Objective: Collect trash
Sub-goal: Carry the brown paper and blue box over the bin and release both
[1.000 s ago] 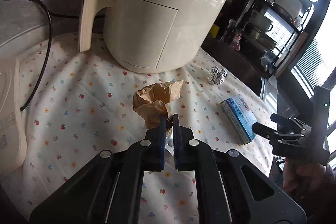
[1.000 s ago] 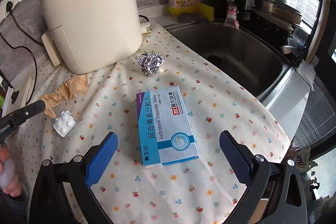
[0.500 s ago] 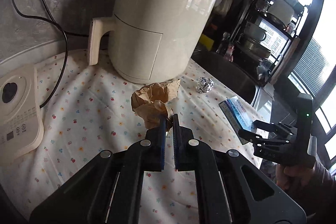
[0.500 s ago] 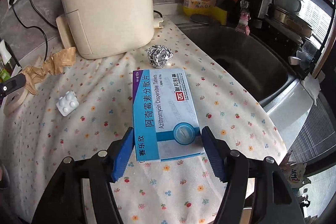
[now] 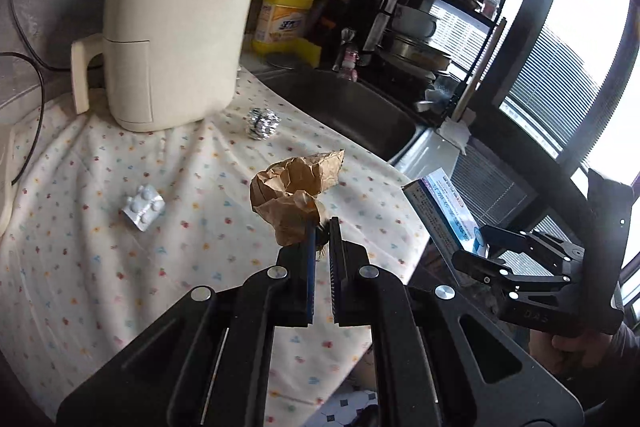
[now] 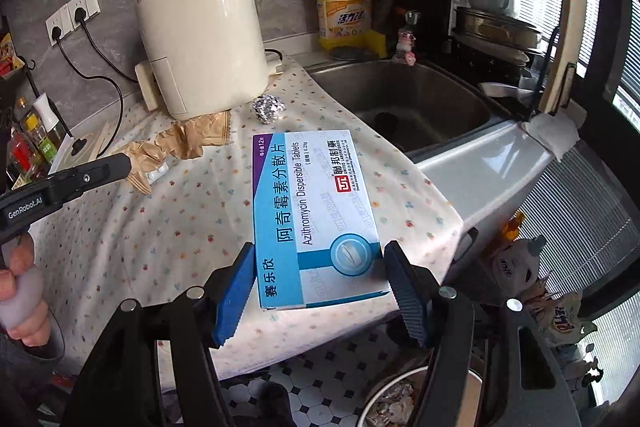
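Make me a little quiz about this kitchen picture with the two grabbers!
1. True or false: the left gripper pinches crumpled brown paper.
2. What is between the right gripper's fingers? A) foil ball B) blue medicine box C) soap bottle
3. Fill in: the foil ball and the ____ pack lie on the flowered cloth.

Key: 1 true. 2 B, the blue medicine box. 3 pill.

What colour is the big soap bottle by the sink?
The soap bottle is yellow with an orange label, and it shows best in the right wrist view.
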`<state>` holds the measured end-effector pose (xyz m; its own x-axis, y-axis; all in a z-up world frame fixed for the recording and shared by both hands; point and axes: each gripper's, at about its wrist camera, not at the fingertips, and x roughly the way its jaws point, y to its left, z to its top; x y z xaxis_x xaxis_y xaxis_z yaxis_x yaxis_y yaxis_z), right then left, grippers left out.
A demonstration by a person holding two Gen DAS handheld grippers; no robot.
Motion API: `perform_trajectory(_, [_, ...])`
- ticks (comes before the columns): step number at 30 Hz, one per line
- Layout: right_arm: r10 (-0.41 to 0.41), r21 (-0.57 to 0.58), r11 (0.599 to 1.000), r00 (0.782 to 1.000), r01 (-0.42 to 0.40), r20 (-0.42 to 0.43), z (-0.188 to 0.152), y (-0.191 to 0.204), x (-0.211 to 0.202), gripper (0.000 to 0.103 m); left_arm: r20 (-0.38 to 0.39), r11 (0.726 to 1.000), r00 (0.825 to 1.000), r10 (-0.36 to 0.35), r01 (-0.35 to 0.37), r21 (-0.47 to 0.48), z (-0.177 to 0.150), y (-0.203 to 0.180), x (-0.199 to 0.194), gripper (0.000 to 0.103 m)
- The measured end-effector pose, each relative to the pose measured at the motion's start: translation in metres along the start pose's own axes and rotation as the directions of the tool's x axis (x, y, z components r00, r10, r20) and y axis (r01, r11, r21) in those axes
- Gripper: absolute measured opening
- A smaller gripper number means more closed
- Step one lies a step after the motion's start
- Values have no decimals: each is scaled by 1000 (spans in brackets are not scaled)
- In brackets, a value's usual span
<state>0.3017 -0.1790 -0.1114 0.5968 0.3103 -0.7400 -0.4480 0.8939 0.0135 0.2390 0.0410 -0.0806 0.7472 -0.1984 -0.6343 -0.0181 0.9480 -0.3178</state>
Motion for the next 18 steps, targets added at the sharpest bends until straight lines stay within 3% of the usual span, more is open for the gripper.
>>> perform_trajectory(9, [-48,56,997,999,49,-25,-56,-87,-53,64,-37,999,998,-43,43,18,-33,-90,7,7])
perform_trajectory(18, [-51,81,995,997,56,-60,-104,-137,-82,64,-84,997,995,-62,65,32,-72,-154,17,7])
